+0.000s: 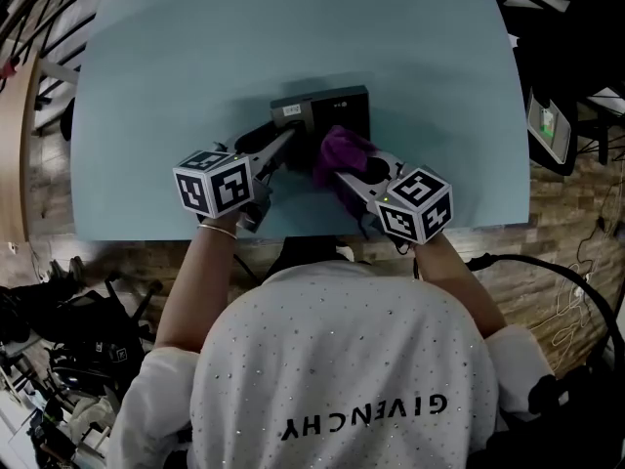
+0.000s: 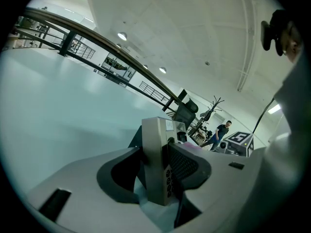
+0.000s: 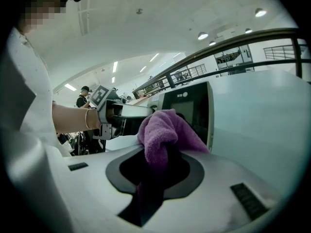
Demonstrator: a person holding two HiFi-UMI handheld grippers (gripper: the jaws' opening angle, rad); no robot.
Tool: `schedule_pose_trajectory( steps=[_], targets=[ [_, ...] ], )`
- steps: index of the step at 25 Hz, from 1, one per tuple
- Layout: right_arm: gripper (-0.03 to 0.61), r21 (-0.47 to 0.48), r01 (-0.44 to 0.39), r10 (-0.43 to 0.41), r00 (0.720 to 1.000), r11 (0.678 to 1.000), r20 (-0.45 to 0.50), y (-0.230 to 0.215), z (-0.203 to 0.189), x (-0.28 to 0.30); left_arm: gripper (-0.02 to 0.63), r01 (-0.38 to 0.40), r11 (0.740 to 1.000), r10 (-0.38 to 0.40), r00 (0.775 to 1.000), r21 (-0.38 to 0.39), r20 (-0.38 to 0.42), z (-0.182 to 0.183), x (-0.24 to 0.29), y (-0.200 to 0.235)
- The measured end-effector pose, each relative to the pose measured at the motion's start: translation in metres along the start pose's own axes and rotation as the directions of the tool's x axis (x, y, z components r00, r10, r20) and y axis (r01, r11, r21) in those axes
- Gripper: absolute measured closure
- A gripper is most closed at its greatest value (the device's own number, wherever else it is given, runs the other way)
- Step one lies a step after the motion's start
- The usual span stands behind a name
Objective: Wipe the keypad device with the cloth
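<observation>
We cannot read the small label on the device; the cloth hides part of its face and the tips of the right gripper.

I note: cloth purple; keypad device dark face, grey casing; counter pale teal; left gripper, right gripper light grey; marker cubes black-and-white squares; floor brown wood grain.

Bright, even overhead light — fisheye-warped edges
</observation>
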State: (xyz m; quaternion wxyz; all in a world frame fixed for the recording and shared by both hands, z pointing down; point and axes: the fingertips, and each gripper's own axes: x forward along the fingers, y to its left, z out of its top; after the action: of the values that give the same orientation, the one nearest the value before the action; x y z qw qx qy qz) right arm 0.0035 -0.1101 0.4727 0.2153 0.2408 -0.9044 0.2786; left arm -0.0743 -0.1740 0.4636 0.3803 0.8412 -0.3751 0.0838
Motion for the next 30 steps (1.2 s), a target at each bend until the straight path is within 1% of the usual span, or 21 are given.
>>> schedule_pose_trajectory(
  steps=[7,12,21,30],
  targets=[
    [0.5,0.018,-0.006,0.006,1.0,1.0,0.002,-0.003,-0.002,-0.003,0.43,0.0,1.0,0.0,1.0,0.001,0.002,0.0,0.0,0.0],
    [0.502,0.079,-0.033,0.032,0.999,0.996,0.014,-0.005,-0.002,-0.006,0.43,-0.001,1.0,0.001,1.0,0.001,0.002,0.0,-0.001,-0.001],
    [0.502,0.092,-0.039,0.037,0.999,0.995,0.014,-0.014,-0.008,-0.015,0.428,0.003,1.0,-0.003,1.0,-0.003,0.002,0.0,0.0,0.0],
    [0.502,0.095,-0.018,0.018,1.0,0.995,-0.001,-0.022,-0.015,-0.022,0.428,-0.004,1.0,0.004,1.0,-0.001,0.004,0.001,0.0,0.0]
  ],
)
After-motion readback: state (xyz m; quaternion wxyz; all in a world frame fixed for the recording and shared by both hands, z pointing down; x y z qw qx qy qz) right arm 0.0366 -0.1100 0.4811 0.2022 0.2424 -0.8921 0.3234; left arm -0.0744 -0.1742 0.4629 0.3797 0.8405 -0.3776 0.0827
